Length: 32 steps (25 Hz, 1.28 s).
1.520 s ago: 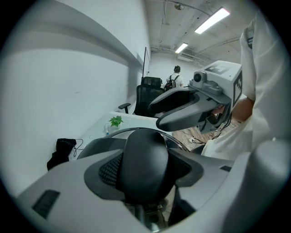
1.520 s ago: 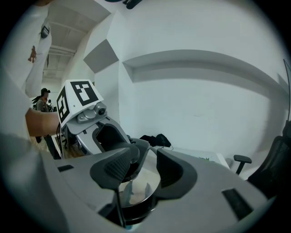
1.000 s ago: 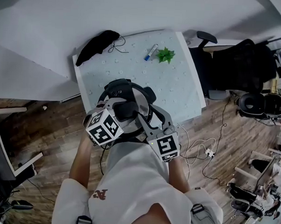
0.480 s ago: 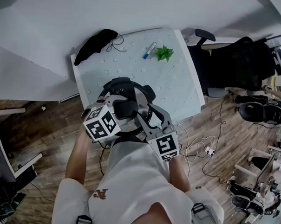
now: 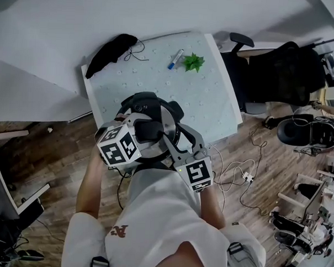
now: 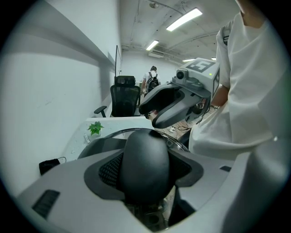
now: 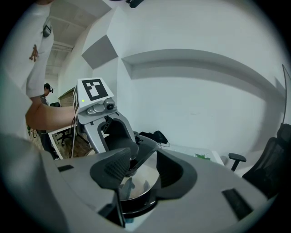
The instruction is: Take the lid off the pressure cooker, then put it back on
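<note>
The pressure cooker [image 5: 168, 120] stands at the near edge of the pale table [image 5: 212, 99], with its steel lid [image 7: 140, 183] on. My left gripper [image 5: 140, 130] is shut on the lid's thick black handle [image 6: 145, 159], which fills the space between its pads. My right gripper [image 5: 179, 137] comes in from the right. Its jaws stand apart over the lid, and a thin black bar of the handle [image 7: 144, 157] runs between them close to the left pad [image 7: 116, 167]. From each gripper view I see the other: the right gripper [image 6: 169, 103] and the left gripper [image 7: 108, 129].
Further back on the table lie a blue marker [image 5: 177, 59], a small green plant [image 5: 193, 63] and a black pouch with a cord [image 5: 109, 54]. A black office chair [image 5: 269, 74] stands right of the table. Cables [image 5: 238, 177] trail on the wooden floor.
Both grippers keep their places on the cooker. The left gripper's cube has edged slightly to the left; the lid has not lifted.
</note>
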Each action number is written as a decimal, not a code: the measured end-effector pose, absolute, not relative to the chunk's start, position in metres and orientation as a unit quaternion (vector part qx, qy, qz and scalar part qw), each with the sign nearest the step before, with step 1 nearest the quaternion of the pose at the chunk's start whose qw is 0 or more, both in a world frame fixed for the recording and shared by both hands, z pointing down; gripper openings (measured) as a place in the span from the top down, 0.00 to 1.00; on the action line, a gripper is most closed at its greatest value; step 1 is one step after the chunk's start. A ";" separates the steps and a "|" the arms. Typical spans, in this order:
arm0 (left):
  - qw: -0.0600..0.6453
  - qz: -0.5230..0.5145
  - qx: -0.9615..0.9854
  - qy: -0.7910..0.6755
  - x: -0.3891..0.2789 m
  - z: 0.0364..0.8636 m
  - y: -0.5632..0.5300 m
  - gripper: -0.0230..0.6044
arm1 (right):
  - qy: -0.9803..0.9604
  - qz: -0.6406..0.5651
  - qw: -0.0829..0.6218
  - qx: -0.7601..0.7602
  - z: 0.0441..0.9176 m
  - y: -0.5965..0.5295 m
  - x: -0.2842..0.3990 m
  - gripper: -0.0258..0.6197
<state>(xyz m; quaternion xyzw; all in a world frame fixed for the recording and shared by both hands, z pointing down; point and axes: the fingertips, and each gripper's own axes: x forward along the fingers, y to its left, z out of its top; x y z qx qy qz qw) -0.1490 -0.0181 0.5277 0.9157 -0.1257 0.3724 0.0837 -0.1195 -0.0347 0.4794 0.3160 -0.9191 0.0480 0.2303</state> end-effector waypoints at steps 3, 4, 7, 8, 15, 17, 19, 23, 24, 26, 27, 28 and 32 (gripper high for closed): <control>0.084 0.374 0.915 -0.123 -0.149 0.528 -0.018 0.53 | -0.918 0.048 0.231 0.319 0.480 -0.035 -0.119 0.68; 0.083 0.374 0.915 -0.123 -0.148 0.527 -0.017 0.53 | -0.918 0.048 0.230 0.320 0.479 -0.034 -0.119 0.68; 0.083 0.373 0.916 -0.123 -0.148 0.523 -0.017 0.53 | -0.917 0.048 0.228 0.324 0.478 -0.034 -0.118 0.68; 0.083 0.372 0.916 -0.123 -0.148 0.521 -0.017 0.53 | -0.916 0.048 0.228 0.326 0.477 -0.034 -0.117 0.68; 0.075 0.365 0.920 -0.124 -0.148 0.507 -0.015 0.53 | -0.914 0.035 0.226 0.334 0.468 -0.037 -0.113 0.68; 0.072 0.364 0.920 -0.126 -0.147 0.503 -0.015 0.53 | -0.915 0.034 0.222 0.335 0.466 -0.038 -0.111 0.68; 0.071 0.363 0.920 -0.130 -0.147 0.500 -0.014 0.53 | -0.917 0.031 0.218 0.334 0.465 -0.040 -0.111 0.68; 0.071 0.362 0.918 -0.145 -0.147 0.492 -0.015 0.53 | -0.922 0.023 0.207 0.325 0.457 -0.042 -0.110 0.68; 0.071 0.362 0.917 -0.150 -0.146 0.490 -0.016 0.53 | -0.924 0.020 0.203 0.323 0.455 -0.042 -0.110 0.68; 0.072 0.363 0.915 -0.162 -0.144 0.487 -0.018 0.53 | -0.928 0.014 0.196 0.318 0.450 -0.044 -0.107 0.68; 0.072 0.363 0.914 -0.168 -0.143 0.486 -0.019 0.53 | -0.929 0.013 0.193 0.316 0.448 -0.045 -0.105 0.68; 0.073 0.363 0.913 -0.173 -0.141 0.484 -0.020 0.53 | -0.930 0.013 0.190 0.314 0.447 -0.046 -0.102 0.68; 0.077 0.358 0.910 -0.193 -0.132 0.475 -0.027 0.53 | -0.933 0.006 0.181 0.311 0.440 -0.053 -0.090 0.68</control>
